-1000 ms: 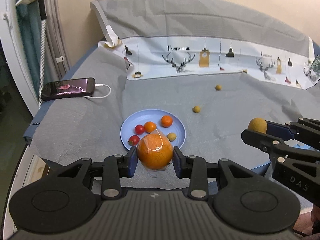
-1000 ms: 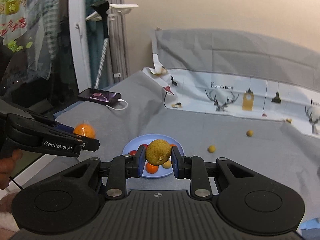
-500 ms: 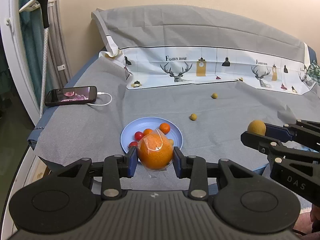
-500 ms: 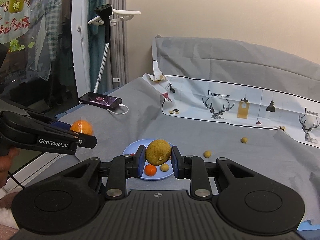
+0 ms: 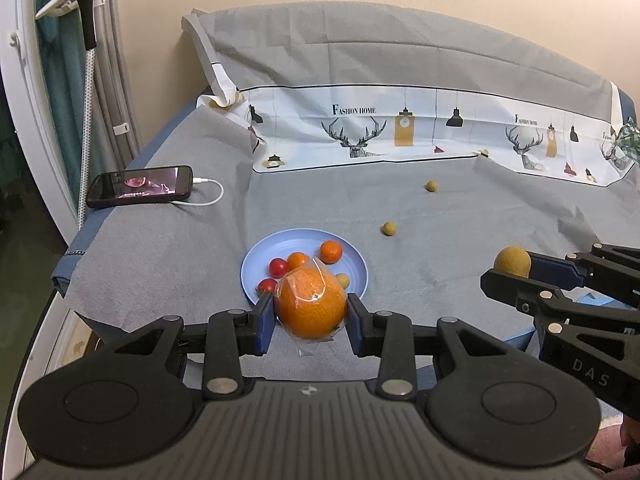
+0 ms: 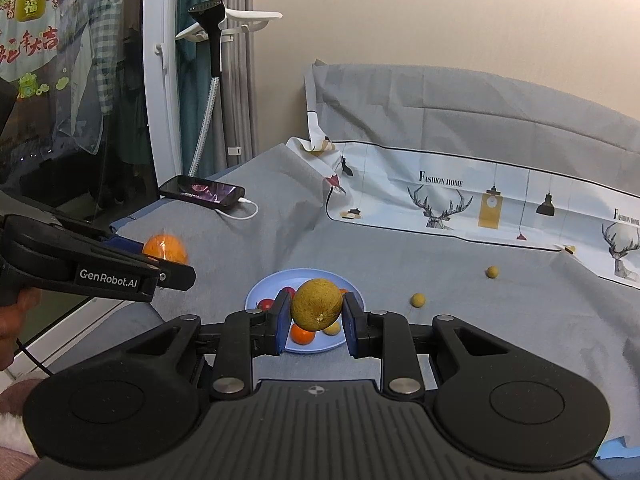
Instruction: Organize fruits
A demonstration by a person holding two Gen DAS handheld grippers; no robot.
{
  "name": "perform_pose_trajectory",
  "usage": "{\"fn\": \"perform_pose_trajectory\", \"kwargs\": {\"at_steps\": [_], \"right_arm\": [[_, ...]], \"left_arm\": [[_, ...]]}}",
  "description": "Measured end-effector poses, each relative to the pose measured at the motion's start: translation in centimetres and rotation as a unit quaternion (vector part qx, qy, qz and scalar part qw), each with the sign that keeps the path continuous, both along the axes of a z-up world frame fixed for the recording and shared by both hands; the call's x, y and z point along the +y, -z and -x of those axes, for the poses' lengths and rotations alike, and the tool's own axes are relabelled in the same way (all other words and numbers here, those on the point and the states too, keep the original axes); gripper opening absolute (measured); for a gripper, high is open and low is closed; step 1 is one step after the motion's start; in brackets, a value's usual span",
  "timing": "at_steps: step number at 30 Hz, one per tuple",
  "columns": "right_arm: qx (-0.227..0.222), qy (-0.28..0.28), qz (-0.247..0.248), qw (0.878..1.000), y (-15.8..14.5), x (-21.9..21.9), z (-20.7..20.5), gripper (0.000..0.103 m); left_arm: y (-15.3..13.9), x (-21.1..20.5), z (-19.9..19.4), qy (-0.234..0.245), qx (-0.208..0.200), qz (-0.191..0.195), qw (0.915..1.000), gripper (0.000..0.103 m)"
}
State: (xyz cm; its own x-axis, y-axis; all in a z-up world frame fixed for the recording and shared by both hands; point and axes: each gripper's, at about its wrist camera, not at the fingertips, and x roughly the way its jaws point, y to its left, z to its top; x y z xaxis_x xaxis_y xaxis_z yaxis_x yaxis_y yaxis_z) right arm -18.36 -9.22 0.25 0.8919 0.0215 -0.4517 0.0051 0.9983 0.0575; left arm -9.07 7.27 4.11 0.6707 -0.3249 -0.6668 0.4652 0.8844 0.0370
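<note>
Left wrist view: we are looking along our left gripper (image 5: 311,322), whose blue pads are pinching a large orange wrapped in clear plastic film (image 5: 310,306) from both sides.
Orange's place: we are holding it in the air above the near rim of the round light-blue plate (image 5: 280,245), clear of the cloth.
Right wrist view: our right gripper (image 6: 316,324) is clamping a round, rough-skinned yellow-brown fruit (image 6: 316,309) between its blue pads, also lifted above the plate (image 6: 260,292).
Across the views: we are seeing each gripper from the other's camera, the right one (image 5: 514,268) carrying its yellow-brown fruit (image 5: 512,261) at the right edge, the left one (image 6: 168,258) carrying the wrapped orange (image 6: 165,248) at the left.
Plate contents: two small red tomatoes (image 5: 277,267), two small tangerines (image 5: 331,251) and one small yellowish fruit (image 5: 342,279) are lying on it.
Loose fruit: two small yellow-brown balls (image 5: 389,228) (image 5: 431,186) are lying apart on the grey tablecloth (image 5: 160,248), beyond the plate to its right.
Surroundings: a black smartphone with a lit screen (image 5: 140,191) is sitting near the left edge of the cloth, plugged into a white cable (image 5: 208,196).
Person: part of a hand (image 6: 16,316) is gripping the left tool's handle.
</note>
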Motion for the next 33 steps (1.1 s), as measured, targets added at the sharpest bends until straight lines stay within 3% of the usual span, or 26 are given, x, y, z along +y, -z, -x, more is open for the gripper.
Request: {"fn": "perform_pose_trajectory", "kwargs": {"at_steps": [18, 33], "right_arm": [[0.048, -0.005, 0.001, 0.999, 1.7, -0.3, -3.6, 0.028], [0.096, -0.01, -0.021, 0.995, 5.0, -2.1, -10.8, 0.028]], "left_arm": [[1.8, -0.8, -4.3, -0.005, 0.023, -0.011, 0.9996, 0.041], [5.0, -3.6, -12.1, -0.012, 0.063, -0.033, 0.9974, 0.041]]}}
